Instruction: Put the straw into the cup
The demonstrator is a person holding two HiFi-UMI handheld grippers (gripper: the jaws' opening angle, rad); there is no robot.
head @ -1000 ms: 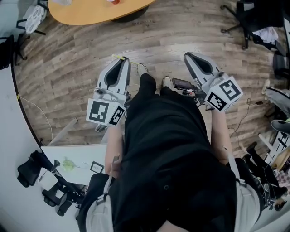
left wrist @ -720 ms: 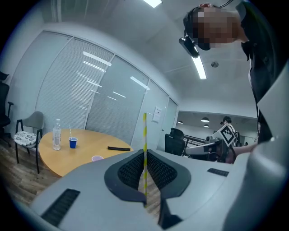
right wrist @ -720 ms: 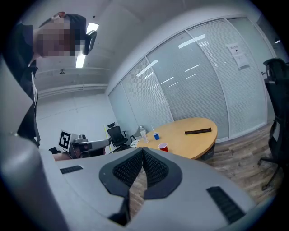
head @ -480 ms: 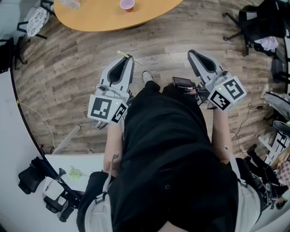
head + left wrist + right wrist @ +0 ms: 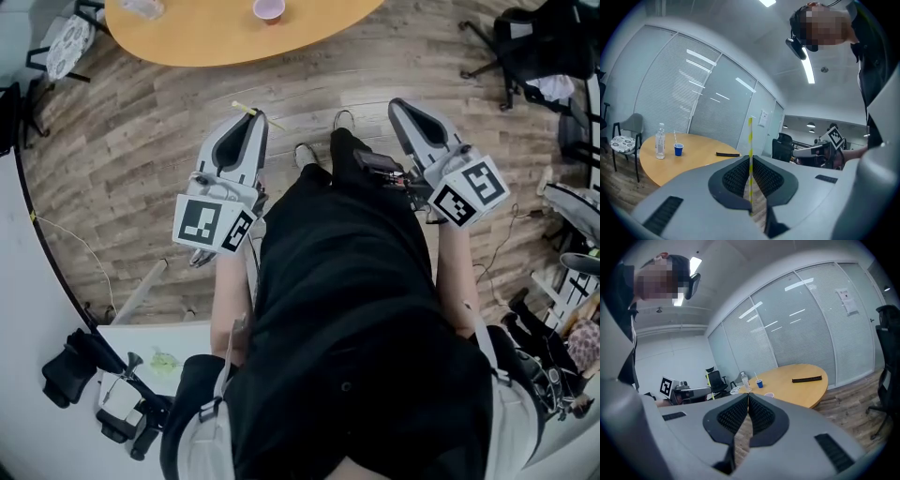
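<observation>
Wood-plank floor runs from the person's feet to a round wooden table (image 5: 206,37) at the far side. Over the last second that table has slid further into the head view, and a pink cup (image 5: 269,9) now shows on it. The person is walking up to it, so the task looks to be in its carrying stage, with no reach begun.

On the table's left stand a bottle (image 5: 659,141) and a blue cup (image 5: 678,149) that already holds a straw. The pink cup seems the likelier target, though that is a guess.

The left gripper (image 5: 251,117) has its jaws almost closed, pinching the yellow-striped straw (image 5: 750,140), which sticks up past them. The right gripper (image 5: 398,108) has its jaws pressed together on nothing.

Bare floor lies open up to the table's curved near edge. A chair (image 5: 66,37) stands far left and an office chair (image 5: 516,37) far right, both well apart from the path.
</observation>
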